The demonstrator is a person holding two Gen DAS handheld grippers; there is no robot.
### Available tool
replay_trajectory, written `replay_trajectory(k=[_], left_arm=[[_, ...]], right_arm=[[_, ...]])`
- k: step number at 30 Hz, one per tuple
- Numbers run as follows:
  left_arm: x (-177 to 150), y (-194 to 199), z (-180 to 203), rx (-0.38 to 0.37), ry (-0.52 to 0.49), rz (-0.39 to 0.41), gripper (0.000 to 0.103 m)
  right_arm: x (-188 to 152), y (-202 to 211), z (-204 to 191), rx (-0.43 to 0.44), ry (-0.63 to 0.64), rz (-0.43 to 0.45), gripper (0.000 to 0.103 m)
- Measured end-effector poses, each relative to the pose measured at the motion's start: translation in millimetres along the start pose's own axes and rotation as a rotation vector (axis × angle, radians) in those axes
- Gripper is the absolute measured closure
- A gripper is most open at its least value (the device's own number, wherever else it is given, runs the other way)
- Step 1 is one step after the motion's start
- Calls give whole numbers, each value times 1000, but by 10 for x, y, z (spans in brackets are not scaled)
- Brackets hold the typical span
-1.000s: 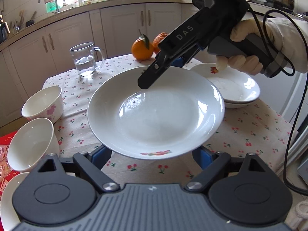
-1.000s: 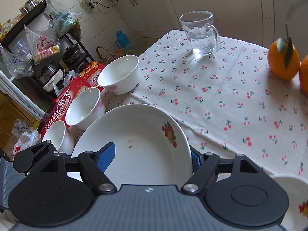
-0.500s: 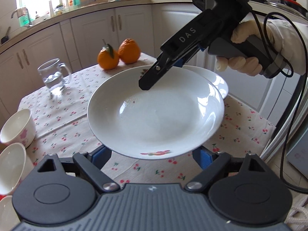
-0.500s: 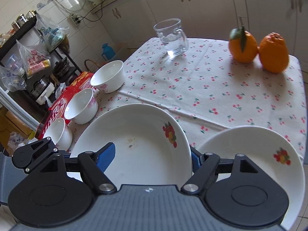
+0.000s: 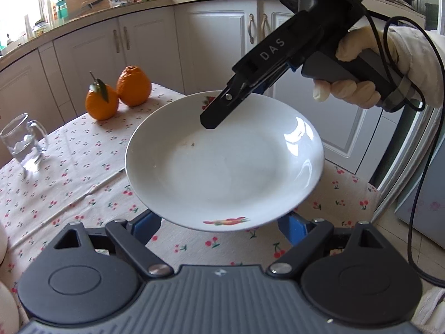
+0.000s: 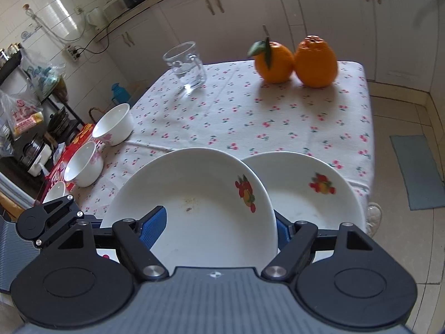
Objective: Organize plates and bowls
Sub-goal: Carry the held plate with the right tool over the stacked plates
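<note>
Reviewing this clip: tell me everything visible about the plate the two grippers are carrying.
The carried plate is a shallow round white dish, glossy like glazed ceramic, with a small red-and-orange fruit print near opposite rims and a few dark specks inside. It is off the table, roughly level, above the cherry-print tablecloth. The left gripper straddles one rim and the right gripper the opposite one. In the right wrist view its edge overlaps a second plate.

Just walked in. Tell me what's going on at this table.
A person holds a white shallow plate with a fruit print off the table between both tongs: the left tongs at its near rim, the right tongs at the opposite rim. A second matching plate sits on the cherry-print tablecloth beside it. Three white bowls wait at the table's edge.
</note>
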State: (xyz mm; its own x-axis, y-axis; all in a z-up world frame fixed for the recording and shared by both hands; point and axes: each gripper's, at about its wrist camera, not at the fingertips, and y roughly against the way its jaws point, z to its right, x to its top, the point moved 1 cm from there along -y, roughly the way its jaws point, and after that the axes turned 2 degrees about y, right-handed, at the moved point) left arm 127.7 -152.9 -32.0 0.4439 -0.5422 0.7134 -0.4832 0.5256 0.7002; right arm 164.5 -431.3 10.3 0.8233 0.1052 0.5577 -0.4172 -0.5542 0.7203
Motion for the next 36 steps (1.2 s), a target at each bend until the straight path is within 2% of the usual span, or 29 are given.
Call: replay_trajectory(k=[15, 36], left_arm=[[155, -232, 24, -18, -20, -21, 13], [291, -483, -120, -22, -33, -63, 12]], right_arm=[[-57, -8, 355, -7, -60, 14, 21], [-113, -75, 512, -18, -82, 0, 21]])
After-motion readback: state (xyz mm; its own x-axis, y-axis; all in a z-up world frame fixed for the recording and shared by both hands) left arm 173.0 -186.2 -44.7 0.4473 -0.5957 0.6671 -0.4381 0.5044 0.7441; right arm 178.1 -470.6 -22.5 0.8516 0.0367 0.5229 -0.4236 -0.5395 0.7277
